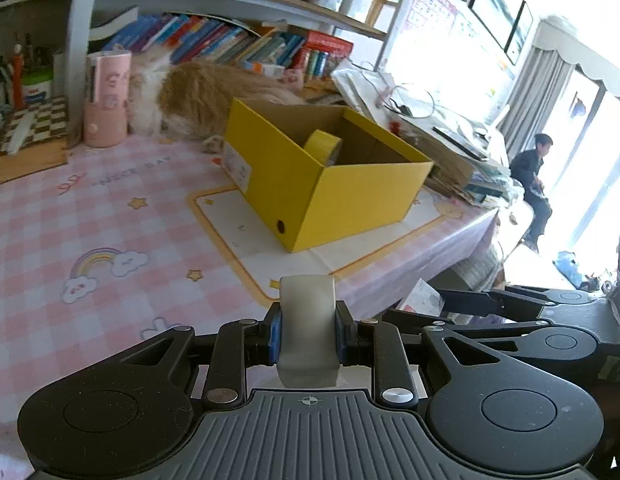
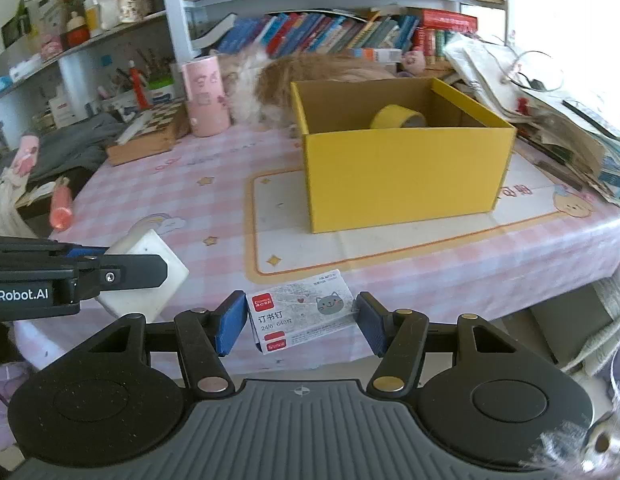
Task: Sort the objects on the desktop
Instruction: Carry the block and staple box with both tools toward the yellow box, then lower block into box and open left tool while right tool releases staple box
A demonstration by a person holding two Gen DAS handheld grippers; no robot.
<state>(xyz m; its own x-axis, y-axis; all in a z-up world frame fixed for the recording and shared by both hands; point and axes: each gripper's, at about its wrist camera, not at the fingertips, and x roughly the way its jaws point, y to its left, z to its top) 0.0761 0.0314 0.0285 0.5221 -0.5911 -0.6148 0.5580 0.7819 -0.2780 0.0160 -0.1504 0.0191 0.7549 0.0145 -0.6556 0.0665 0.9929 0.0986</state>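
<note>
There was one yellow box (image 2: 406,176) on the desk, with one roll of yellow tape (image 2: 398,118) inside it. One white block (image 1: 307,328) and one box of staples (image 2: 303,310) were in view, along with one pink holder (image 2: 203,98), one cat (image 2: 310,76) and two grippers (image 1: 307,336) (image 2: 301,322).

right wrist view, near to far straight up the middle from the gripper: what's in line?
Right gripper, fingers either side of the staple box → bare patch of the desk mat → yellow box front wall → yellow tape roll inside it → cat → books.
</note>
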